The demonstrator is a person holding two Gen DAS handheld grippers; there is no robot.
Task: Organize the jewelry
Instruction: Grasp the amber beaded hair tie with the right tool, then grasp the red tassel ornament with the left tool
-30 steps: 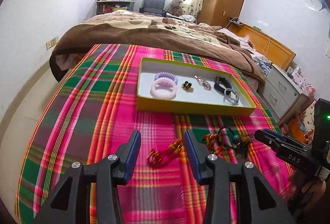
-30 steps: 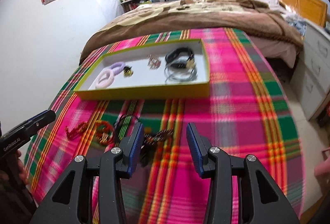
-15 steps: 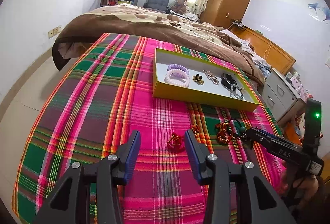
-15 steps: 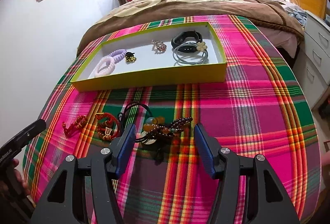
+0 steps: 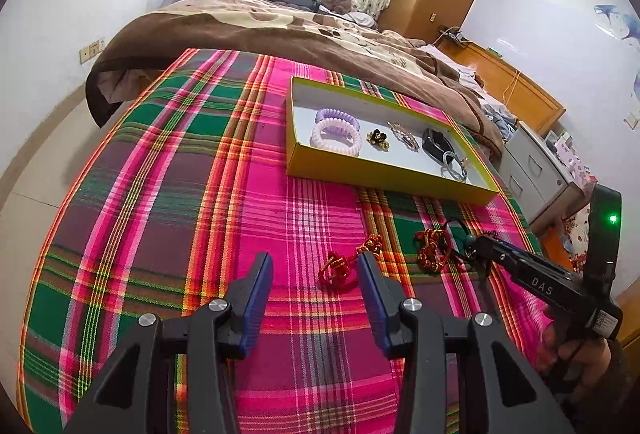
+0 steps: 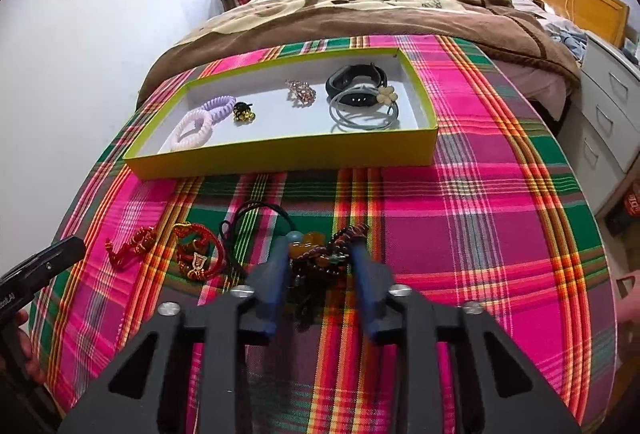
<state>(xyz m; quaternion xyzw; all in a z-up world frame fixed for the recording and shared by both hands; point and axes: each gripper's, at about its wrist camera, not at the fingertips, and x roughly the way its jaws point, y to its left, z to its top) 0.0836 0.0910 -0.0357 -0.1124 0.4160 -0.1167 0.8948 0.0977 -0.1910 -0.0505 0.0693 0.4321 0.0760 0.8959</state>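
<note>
Right wrist view: woven plaid cloth [image 6: 480,194]; shallow rectangular yellow-green box [image 6: 288,158] of hair ties; dark beaded bracelet [image 6: 320,254] between right gripper [image 6: 320,258] fingers, not visibly clamped. Left gripper [image 5: 316,274] open beside knotted red cord [image 5: 340,266].

Open left gripper [image 5: 316,270] hovers at a red knotted cord [image 5: 340,266] on plaid cloth [image 5: 160,194].

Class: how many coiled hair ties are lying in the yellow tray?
2. The purple tie lies at the tray's left end; the pale pink tie touches it on the side nearer the camera. No others show.
</note>
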